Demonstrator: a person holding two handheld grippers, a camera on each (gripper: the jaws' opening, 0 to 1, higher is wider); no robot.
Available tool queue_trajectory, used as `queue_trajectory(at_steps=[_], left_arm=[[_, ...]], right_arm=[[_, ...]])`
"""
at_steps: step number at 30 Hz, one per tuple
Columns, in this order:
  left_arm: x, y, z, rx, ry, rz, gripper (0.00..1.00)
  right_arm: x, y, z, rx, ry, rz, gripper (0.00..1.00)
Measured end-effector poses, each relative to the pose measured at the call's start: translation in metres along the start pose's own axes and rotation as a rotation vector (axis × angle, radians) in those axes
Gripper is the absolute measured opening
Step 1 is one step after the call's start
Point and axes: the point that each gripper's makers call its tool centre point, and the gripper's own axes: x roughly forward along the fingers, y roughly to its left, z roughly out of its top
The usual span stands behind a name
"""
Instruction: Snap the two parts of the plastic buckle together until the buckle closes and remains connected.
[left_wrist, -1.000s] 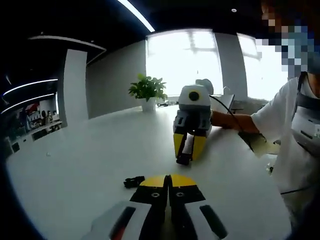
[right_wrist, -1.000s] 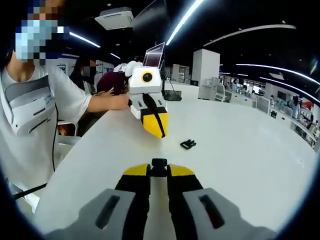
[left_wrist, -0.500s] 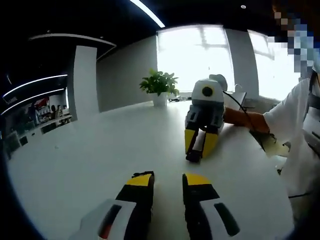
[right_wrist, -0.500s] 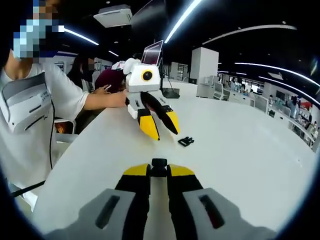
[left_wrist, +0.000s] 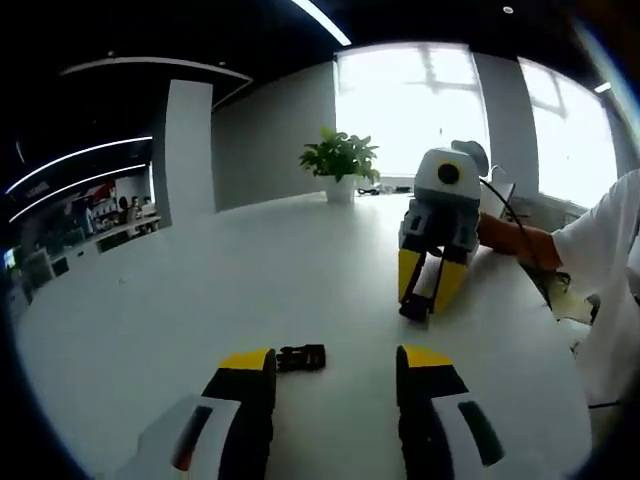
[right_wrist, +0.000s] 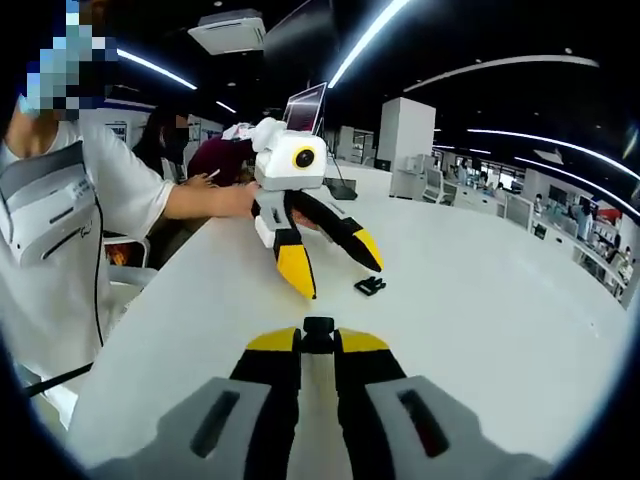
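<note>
Lying on the worktop (left_wrist: 150, 300), one buckle half (left_wrist: 302, 358) sits between the left gripper (left_wrist: 335, 372) jaws, which have spread since a second ago. The right gripper (right_wrist: 318, 342) clamps the other half (right_wrist: 319, 326), so mating remains undone.

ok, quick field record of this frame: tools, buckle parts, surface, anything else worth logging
left tool: open, above the table, jaws to either side of the loose part
right tool: shut on buckle part, black, at the jaw tips
loose buckle part: black, lying on the table, not gripped
buckle state: two parts apart, not yet snapped
table: white, glossy
potted plant: at the table's far edge by the window
</note>
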Motion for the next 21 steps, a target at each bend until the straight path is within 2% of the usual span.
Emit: queue_trajectory(at_steps=[6, 9, 11, 14, 18, 21], left_arm=[[0.004, 0.009, 0.001, -0.024, 0.03, 0.044, 0.48], [0.006, 0.009, -0.001, -0.038, 0.04, 0.04, 0.44], [0.008, 0.009, -0.002, -0.058, 0.047, 0.034, 0.39], [0.008, 0.009, -0.004, -0.062, 0.052, 0.044, 0.26], [0.009, 0.009, -0.004, -0.062, 0.051, 0.051, 0.26], [0.009, 0.011, -0.005, -0.058, 0.052, 0.052, 0.21]], right_arm=[[-0.005, 0.0, 0.006, -0.016, -0.02, -0.012, 0.12], [-0.006, -0.002, 0.008, -0.015, -0.025, -0.016, 0.12], [-0.007, -0.002, 0.009, -0.018, -0.029, -0.022, 0.12], [-0.009, -0.002, 0.011, -0.022, -0.037, -0.026, 0.12], [-0.01, -0.002, 0.013, -0.026, -0.044, -0.032, 0.12], [-0.011, -0.002, 0.014, -0.026, -0.047, -0.034, 0.12]])
